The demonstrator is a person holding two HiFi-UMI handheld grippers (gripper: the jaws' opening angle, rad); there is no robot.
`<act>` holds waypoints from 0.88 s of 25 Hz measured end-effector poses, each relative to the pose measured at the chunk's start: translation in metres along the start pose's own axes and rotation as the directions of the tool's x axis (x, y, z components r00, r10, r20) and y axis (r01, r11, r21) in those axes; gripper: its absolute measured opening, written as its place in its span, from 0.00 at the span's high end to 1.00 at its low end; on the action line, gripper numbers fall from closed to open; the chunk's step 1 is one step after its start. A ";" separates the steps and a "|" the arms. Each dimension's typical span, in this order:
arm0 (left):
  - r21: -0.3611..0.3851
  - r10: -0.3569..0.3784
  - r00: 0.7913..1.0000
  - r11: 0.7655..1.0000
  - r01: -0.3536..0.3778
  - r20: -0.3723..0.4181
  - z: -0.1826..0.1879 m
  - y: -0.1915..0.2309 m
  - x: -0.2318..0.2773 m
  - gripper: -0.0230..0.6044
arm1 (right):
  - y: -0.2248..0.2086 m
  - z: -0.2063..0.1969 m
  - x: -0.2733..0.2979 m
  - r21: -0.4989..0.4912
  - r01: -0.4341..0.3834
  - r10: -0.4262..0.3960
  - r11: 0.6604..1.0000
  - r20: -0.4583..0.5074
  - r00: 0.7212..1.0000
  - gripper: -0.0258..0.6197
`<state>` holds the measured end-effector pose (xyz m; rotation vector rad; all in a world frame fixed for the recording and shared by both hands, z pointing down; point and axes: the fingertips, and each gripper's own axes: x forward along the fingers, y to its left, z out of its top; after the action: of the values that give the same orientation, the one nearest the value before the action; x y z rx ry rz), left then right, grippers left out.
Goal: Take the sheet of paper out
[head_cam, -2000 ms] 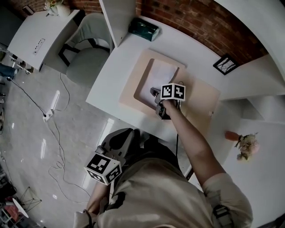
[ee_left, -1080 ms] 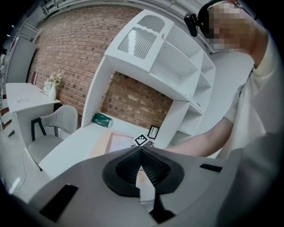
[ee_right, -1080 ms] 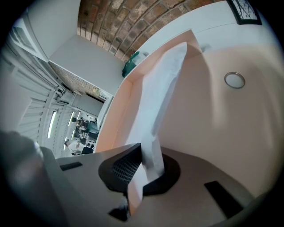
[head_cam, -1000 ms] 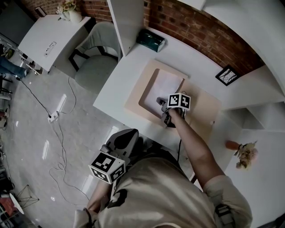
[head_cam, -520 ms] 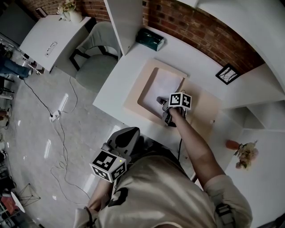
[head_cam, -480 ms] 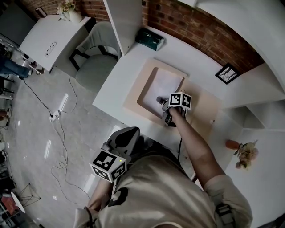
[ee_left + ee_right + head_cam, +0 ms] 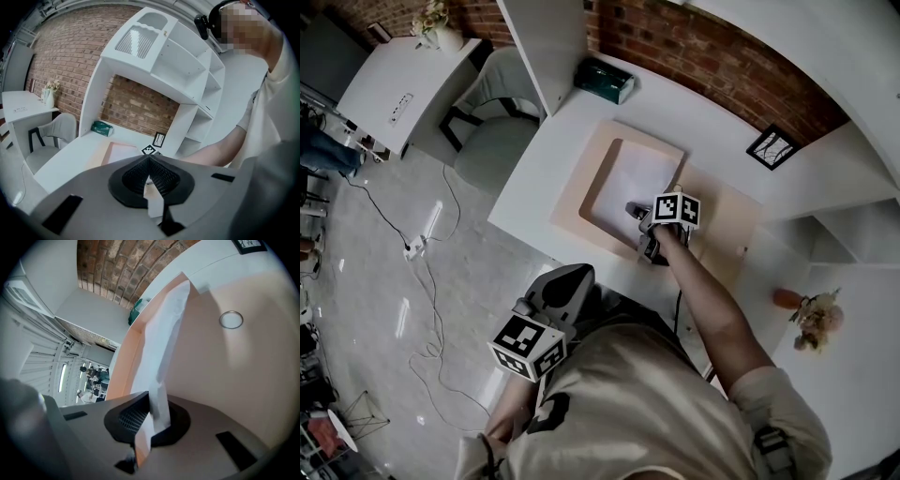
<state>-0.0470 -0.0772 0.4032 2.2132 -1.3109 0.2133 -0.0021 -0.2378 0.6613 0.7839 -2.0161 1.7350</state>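
Over folder (image 7: 727,220), right tongs (image 7: 148,399) pinch paper (image 7: 164,333); head view hides grip; left tongs (image 7: 149,161) closed.

Head view: soft, even indoor light, muted colour, sheen on floor (image 7: 389,309), white desk (image 7: 534,183) bright; fisheye bend at edges. Gripper views: black vignetted corners, foreground blurred.

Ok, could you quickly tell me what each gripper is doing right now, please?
Left gripper: closed, empty.
Right gripper: closed on the sheet of paper.
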 end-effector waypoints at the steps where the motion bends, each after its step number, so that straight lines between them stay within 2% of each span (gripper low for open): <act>1: 0.001 -0.001 1.000 1.000 0.001 0.000 0.000 -0.001 0.001 0.94 | -0.001 0.000 -0.001 0.004 -0.005 0.005 1.000 0.000 1.000 0.92; 14: 0.011 -0.009 1.000 1.000 0.009 -0.004 0.004 -0.008 0.006 0.94 | -0.004 -0.001 -0.011 0.055 -0.045 0.045 0.997 0.001 0.999 0.92; 22: 0.017 -0.033 0.999 0.999 0.034 -0.015 0.003 -0.012 0.013 0.94 | -0.008 -0.001 -0.022 0.083 -0.098 0.097 0.992 0.013 0.995 0.92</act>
<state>-0.0311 -0.0840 0.4016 2.2418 -1.2679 0.2278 0.0202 -0.2339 0.6541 0.7315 -2.0306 1.8836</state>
